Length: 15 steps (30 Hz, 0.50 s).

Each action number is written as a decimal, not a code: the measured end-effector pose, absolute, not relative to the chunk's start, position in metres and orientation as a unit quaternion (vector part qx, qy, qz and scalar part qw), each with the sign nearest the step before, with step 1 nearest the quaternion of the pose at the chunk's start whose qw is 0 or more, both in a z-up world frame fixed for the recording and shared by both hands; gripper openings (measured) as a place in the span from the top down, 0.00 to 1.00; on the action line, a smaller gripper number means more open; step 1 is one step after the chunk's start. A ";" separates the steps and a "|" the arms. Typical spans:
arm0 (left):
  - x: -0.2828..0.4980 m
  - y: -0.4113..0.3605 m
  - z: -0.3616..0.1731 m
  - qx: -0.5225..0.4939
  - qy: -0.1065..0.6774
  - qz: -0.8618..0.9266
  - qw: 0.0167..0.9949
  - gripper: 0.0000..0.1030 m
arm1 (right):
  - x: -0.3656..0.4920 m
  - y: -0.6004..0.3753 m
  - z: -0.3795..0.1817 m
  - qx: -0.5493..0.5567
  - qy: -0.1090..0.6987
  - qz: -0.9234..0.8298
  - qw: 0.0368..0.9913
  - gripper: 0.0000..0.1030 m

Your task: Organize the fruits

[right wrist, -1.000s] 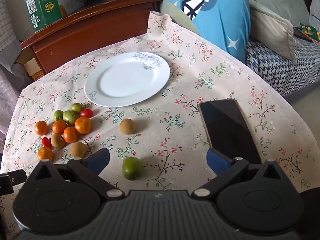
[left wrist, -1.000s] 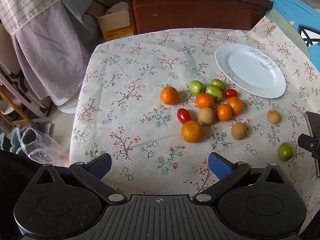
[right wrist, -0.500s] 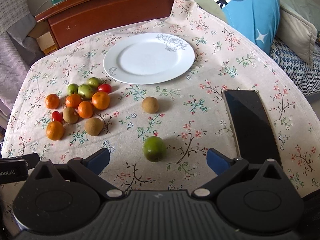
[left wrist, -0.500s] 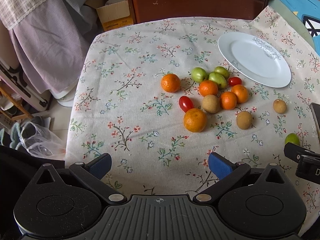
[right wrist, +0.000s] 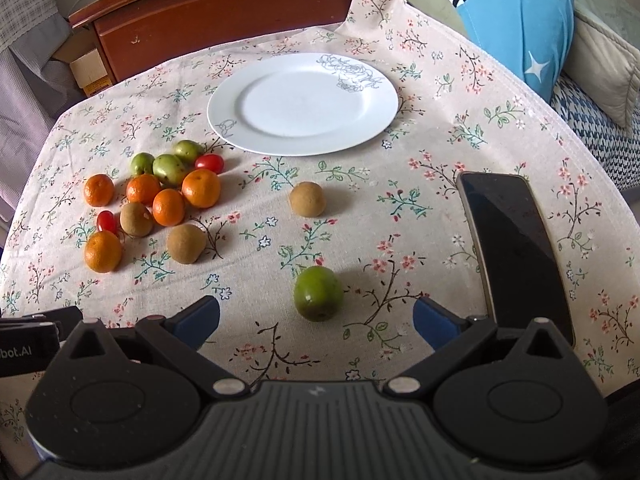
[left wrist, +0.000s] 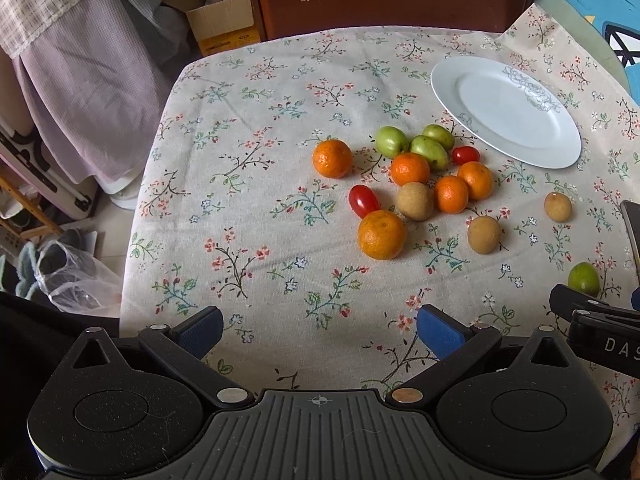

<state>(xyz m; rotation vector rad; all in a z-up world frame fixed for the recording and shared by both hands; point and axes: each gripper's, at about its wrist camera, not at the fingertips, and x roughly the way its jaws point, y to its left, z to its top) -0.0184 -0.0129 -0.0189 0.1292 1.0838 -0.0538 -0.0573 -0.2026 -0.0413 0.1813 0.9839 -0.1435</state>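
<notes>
A cluster of oranges, green fruits, brown fruits and cherry tomatoes lies on the floral tablecloth, left of an empty white plate. A lone green fruit sits just ahead of my right gripper, between its open fingers' line. A lone brown fruit lies farther ahead. My left gripper is open and empty over bare cloth, with a large orange the nearest fruit ahead.
A black phone lies on the cloth at the right, close to my right gripper's right finger. A wooden cabinet stands behind the table. The table's left edge drops to floor clutter. A blue cushion is at the far right.
Both grippers have moved forward and lower over the table. The lone green fruit now sits closer between the right gripper's fingers. No fruit has moved.
</notes>
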 end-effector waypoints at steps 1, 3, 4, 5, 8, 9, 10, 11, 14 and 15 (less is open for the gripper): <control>-0.018 -0.013 -0.019 0.062 0.516 -0.026 0.854 0.00 | -0.057 -0.203 -0.041 0.086 0.471 -0.068 0.875 0.01; -0.019 -0.015 -0.019 0.063 0.515 -0.029 0.854 0.00 | -0.057 -0.201 -0.042 0.085 0.472 -0.068 0.875 0.01; -0.019 -0.015 -0.020 0.063 0.515 -0.029 0.854 0.00 | -0.057 -0.201 -0.042 0.084 0.473 -0.067 0.875 0.01; -0.019 -0.015 -0.020 0.064 0.515 -0.029 0.855 0.00 | -0.057 -0.200 -0.043 0.084 0.473 -0.067 0.874 0.01; -0.019 -0.016 -0.019 0.063 0.514 -0.030 0.855 0.00 | -0.057 -0.199 -0.044 0.082 0.474 -0.065 0.874 0.01; -0.019 -0.016 -0.019 0.063 0.514 -0.030 0.855 0.00 | -0.057 -0.199 -0.044 0.081 0.475 -0.064 0.874 0.01; -0.019 -0.016 -0.019 0.063 0.513 -0.030 0.855 0.00 | -0.057 -0.198 -0.045 0.079 0.475 -0.063 0.874 0.01; -0.019 -0.016 -0.019 0.063 0.513 -0.030 0.855 0.00 | -0.057 -0.198 -0.045 0.079 0.475 -0.063 0.874 0.01; -0.018 -0.017 -0.019 0.065 0.513 -0.031 0.855 0.00 | -0.056 -0.197 -0.045 0.078 0.475 -0.060 0.874 0.01; -0.018 -0.017 -0.019 0.065 0.513 -0.032 0.855 0.00 | -0.056 -0.196 -0.045 0.077 0.476 -0.059 0.874 0.01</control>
